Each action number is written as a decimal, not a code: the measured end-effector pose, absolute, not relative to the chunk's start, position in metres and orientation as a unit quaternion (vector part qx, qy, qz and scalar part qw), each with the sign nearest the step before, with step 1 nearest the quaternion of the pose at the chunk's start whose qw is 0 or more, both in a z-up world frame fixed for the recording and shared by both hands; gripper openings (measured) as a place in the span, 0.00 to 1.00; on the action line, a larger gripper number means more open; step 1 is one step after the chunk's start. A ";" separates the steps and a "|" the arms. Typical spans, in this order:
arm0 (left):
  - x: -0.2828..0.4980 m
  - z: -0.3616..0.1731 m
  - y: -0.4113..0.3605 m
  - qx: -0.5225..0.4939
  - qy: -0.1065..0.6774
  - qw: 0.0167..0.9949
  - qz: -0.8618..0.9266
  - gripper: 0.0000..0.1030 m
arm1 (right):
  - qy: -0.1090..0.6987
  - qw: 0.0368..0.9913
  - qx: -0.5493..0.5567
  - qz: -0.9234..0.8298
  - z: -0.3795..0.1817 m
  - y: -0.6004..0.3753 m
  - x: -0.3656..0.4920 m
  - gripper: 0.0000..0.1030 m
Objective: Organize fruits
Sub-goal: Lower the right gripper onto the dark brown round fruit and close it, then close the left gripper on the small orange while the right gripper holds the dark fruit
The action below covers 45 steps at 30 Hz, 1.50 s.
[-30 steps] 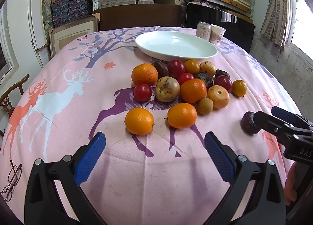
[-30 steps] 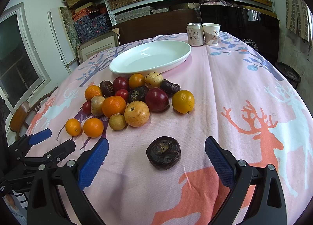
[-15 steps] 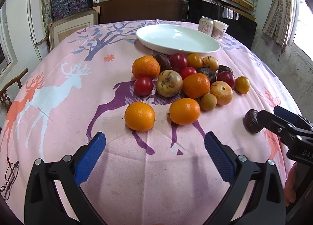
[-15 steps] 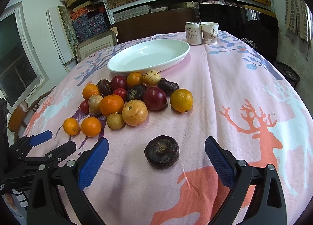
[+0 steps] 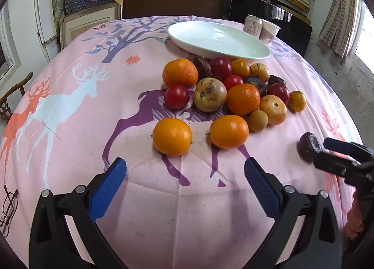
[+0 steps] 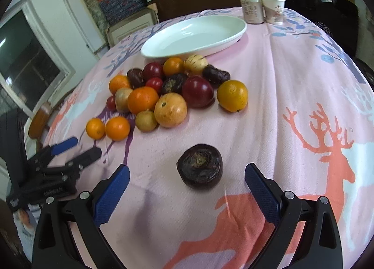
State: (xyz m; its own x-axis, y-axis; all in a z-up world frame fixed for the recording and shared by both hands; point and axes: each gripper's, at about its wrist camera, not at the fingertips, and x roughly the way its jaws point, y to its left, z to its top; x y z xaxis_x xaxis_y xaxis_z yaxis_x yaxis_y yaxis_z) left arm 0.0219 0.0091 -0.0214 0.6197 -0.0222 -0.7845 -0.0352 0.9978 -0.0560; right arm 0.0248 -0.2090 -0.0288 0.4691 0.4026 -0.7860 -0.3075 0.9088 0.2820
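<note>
1. While the right gripper (image 6: 185,195) hangs low over the table (image 6: 292,77) with its blue-padded fingers (image 6: 112,195) spread wide and holding nothing, the wrinkled dark purple round fruit (image 6: 199,166) lies on the pink deer-print cloth just ahead of the gap between them, touching neither pad.
2. The left gripper (image 5: 184,188), to the left of that dark fruit, is likewise wide open and empty; its fingers (image 5: 107,187) sit short of two loose oranges.
3. Of those two, the nearer round orange (image 5: 172,136) and its neighbouring orange (image 5: 229,131) lie side by side but apart, beyond and left of the dark fruit.
4. Farther back from the dark fruit is the packed cluster of mixed fruits (image 6: 163,91): oranges, red tomatoes, yellowish striped fruits, dark purple ones, many touching.
5. A separate yellow-orange citrus (image 6: 232,95) rests at the cluster's right edge, straight beyond the dark fruit.
6. Beyond the cluster stands the white oval ceramic plate (image 6: 230,37), with no fruit in it.
7. Farthest from the dark fruit, past the plate, a pink drink can (image 6: 252,8) and a white paper cup (image 6: 273,9) stand together.
</note>
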 end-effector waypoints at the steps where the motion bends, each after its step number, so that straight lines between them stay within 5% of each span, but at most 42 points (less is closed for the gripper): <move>1: 0.023 -0.022 0.011 -0.035 0.437 0.899 0.005 0.96 | 0.476 0.854 0.040 0.206 -0.031 -0.207 0.023 0.97; 13: 0.022 -0.019 0.011 -0.032 0.430 0.902 0.007 0.96 | 0.416 0.890 -0.081 0.166 -0.023 -0.189 0.004 0.90; 20: 0.021 -0.011 0.002 0.015 0.403 0.915 0.027 0.96 | 0.418 0.891 -0.060 0.169 -0.023 -0.196 0.011 0.89; 25: 0.023 -0.010 0.002 0.017 0.400 0.916 0.030 0.96 | 0.433 0.880 -0.066 0.184 -0.030 -0.186 0.015 0.65; 29: 0.024 -0.012 0.009 0.000 0.406 0.914 0.028 0.96 | 0.434 0.880 -0.070 0.181 -0.031 -0.184 0.015 0.61; 34: 0.025 -0.014 0.012 -0.011 0.409 0.912 0.025 0.96 | 0.437 0.880 -0.073 0.174 -0.033 -0.188 0.015 0.41; 45: 0.026 -0.015 0.012 -0.024 0.413 0.910 -0.014 0.96 | 0.437 0.878 -0.011 0.195 -0.032 -0.207 0.021 0.39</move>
State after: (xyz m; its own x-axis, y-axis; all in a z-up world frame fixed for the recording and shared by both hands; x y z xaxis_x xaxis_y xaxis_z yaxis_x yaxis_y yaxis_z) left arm 0.0258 0.0118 -0.0150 0.6580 -0.0462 -0.7516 0.0063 0.9984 -0.0558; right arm 0.0207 -0.2069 -0.0321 0.5420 0.3339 -0.7712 -0.3523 0.9234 0.1521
